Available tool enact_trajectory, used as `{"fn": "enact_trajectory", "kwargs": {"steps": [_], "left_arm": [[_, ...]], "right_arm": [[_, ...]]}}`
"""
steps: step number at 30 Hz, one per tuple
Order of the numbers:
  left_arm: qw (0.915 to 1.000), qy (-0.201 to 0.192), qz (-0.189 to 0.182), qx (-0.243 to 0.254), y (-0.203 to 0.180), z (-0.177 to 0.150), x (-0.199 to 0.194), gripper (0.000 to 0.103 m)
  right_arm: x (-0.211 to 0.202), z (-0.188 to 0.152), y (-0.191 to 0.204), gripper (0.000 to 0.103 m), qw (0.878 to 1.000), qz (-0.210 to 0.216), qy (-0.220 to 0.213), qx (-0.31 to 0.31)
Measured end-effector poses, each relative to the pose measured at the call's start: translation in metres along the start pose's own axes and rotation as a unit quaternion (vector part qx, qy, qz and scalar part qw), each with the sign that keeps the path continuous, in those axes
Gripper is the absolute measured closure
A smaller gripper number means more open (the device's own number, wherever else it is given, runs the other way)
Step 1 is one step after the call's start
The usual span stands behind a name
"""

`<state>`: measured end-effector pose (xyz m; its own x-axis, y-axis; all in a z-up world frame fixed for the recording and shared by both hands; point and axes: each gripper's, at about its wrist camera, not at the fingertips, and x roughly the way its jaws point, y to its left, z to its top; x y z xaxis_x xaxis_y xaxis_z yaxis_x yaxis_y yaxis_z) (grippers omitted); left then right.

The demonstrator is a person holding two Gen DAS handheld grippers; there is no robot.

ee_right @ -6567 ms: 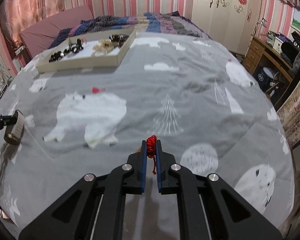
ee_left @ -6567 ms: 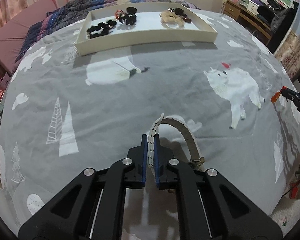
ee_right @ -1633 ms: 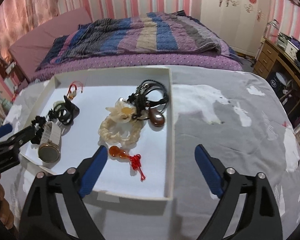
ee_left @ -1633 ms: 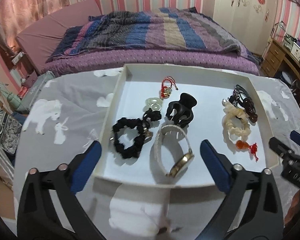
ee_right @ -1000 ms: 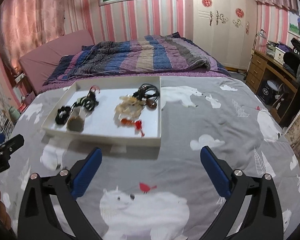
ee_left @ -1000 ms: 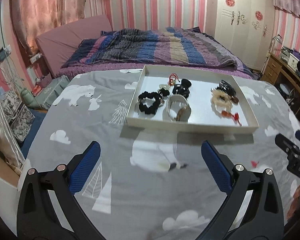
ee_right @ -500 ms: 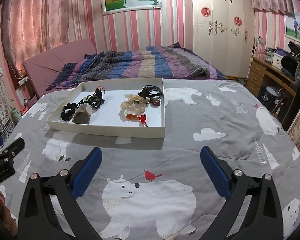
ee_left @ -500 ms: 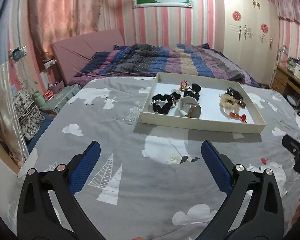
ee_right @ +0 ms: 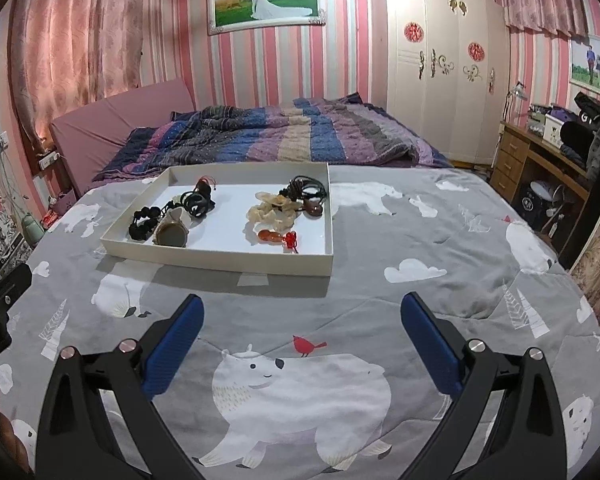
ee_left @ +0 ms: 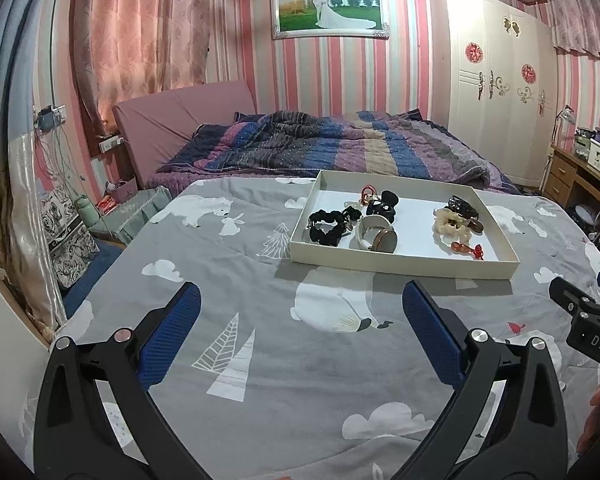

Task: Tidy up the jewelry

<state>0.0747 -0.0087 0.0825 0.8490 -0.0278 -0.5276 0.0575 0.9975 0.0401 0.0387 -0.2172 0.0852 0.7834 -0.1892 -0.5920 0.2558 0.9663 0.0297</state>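
A white tray (ee_left: pixel 400 267) (ee_right: pixel 220 259) lies on the grey polar-bear blanket. Inside it are a white-strapped watch (ee_left: pixel 376 235) (ee_right: pixel 173 229), a black scrunchie (ee_left: pixel 325 227) (ee_right: pixel 143 222), a black claw clip (ee_left: pixel 383 205), a cream bead bracelet (ee_left: pixel 451 222) (ee_right: pixel 271 209), a dark cord necklace (ee_right: pixel 306 194) and an orange pendant with a red knot (ee_left: pixel 466 249) (ee_right: pixel 278 238). My left gripper (ee_left: pixel 300 330) is open with nothing in it, well short of the tray. My right gripper (ee_right: pixel 302 338) is likewise open with nothing between its fingers, in front of the tray's near wall.
The grey blanket (ee_left: pixel 260 344) (ee_right: pixel 440 248) spreads around the tray. Behind it is a striped quilt (ee_left: pixel 340 148) and a pink headboard (ee_left: pixel 180 120). A wooden desk (ee_right: pixel 540 168) with clutter stands at right, a white wardrobe (ee_right: pixel 440 60) behind.
Both grippers let go of the watch and the pendant inside the tray, opened, then drew back and upward, so the tray now looks smaller and farther away.
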Motion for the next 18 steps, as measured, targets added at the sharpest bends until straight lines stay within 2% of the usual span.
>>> {"fn": "enact_trajectory", "kwargs": {"steps": [5, 18], "left_arm": [[1.0, 0.006, -0.006, 0.002, -0.0008, -0.0009, 0.0025, 0.003], [0.9998, 0.014, -0.002, 0.011, -0.0052, -0.003, 0.0062, 0.003]], "right_arm": [[-0.0058, 0.0017, 0.0, 0.004, 1.0, -0.016, -0.018, -0.006], [-0.0066, 0.0018, -0.0018, 0.004, 1.0, -0.019, -0.02, -0.006]]}}
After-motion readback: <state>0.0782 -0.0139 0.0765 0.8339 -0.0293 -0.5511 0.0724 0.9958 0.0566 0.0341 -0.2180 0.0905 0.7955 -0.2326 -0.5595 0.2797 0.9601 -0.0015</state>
